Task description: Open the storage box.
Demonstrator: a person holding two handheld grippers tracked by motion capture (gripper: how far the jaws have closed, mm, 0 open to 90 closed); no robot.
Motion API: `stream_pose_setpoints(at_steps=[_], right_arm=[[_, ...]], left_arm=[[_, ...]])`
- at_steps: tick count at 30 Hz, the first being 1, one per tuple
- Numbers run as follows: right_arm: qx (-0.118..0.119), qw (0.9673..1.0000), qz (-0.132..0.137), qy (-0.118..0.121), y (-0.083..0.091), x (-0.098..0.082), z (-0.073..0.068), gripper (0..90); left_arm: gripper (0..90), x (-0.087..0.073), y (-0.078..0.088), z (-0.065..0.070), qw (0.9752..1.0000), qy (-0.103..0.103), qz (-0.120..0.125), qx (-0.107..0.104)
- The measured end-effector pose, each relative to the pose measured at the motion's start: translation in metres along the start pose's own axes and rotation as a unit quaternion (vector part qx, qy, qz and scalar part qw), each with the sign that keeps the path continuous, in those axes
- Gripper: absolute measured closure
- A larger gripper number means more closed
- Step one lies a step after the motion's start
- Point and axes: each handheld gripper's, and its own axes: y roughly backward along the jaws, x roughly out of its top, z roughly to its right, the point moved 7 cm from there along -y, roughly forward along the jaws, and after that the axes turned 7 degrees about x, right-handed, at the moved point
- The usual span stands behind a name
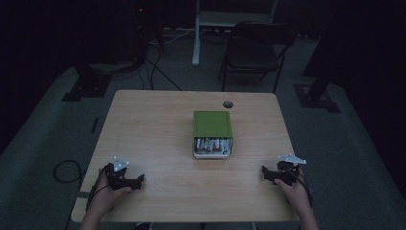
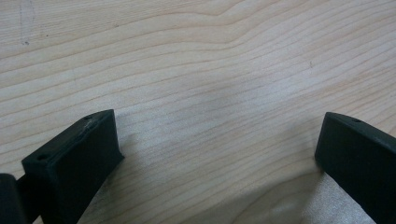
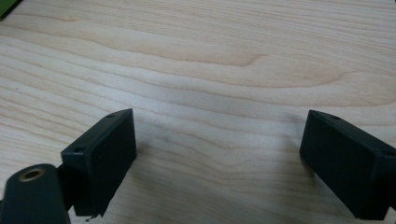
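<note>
**Fingers spread wide, box waiting at centre**

The fingers (image 2: 79, 158) of the left gripper (image 1: 125, 178) stand wide apart over bare wood, holding nothing; those of the right gripper (image 1: 280, 173) are spread the same way. The green box (image 1: 212, 134) sits mid-surface, its open front showing small cylinders. From it, the left gripper lies at about seven o'clock, the right at four, both well apart. The wooden surface (image 1: 158, 120) has a round hole (image 1: 228, 104) at the box's one o'clock.

Middle: green box (image 1: 212, 124) full of small things stands in the way.
Left near: bare wooden table (image 1: 158, 143), easy to cross.
Right near: bare too.
Far right: small round hole (image 1: 228, 104).
</note>
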Motion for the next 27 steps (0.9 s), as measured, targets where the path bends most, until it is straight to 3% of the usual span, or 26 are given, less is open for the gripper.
stream_pose_setpoints(at_steps=[27], right_arm=[[0.002, 1.0000, 0.001, 0.004, -0.0002, 0.0003, -0.0029, 10.6]], left_arm=[[0.1, 0.0001, -0.0001, 0.0001, 1.0000, 0.001, 0.000, 0.000]])
